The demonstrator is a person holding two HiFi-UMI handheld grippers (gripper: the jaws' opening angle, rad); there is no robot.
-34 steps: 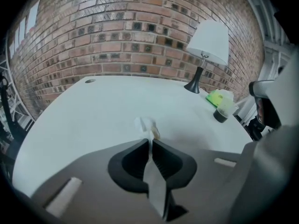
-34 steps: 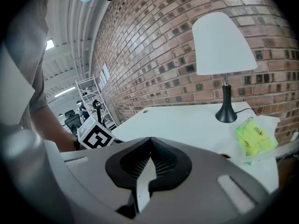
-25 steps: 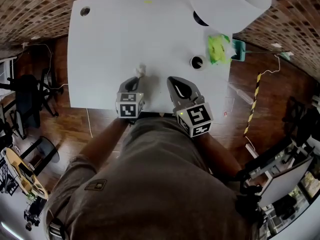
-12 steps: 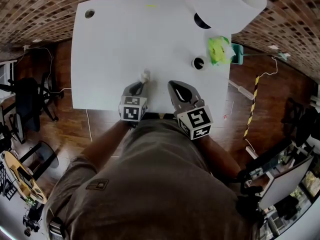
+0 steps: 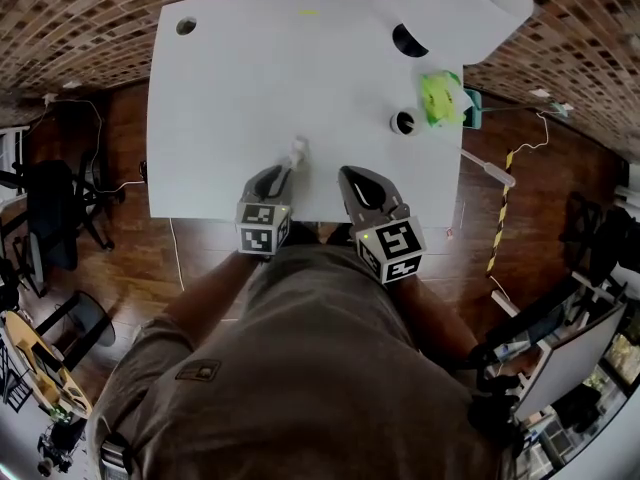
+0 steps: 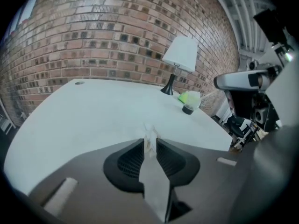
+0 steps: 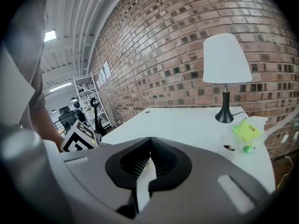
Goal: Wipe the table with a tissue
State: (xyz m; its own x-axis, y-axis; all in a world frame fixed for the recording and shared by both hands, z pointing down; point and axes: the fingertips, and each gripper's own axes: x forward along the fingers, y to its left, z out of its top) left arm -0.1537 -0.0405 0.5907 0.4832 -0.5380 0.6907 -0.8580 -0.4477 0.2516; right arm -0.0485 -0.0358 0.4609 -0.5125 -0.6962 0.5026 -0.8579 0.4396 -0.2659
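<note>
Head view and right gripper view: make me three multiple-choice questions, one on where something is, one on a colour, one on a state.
1. Where is the cup?
A) beside the green packet, near the lamp
B) at the near left corner
C) on the floor

2. What colour is the lamp's shade?
A) black
B) white
C) red

3. How are the fingers of the right gripper?
A) wide apart
B) shut on the cup
C) shut, nothing between

Key: 1 A, the cup stands right next to the packet; 2 B, the shade is plain white; 3 C, the fingers meet at their tips with nothing between them.
</note>
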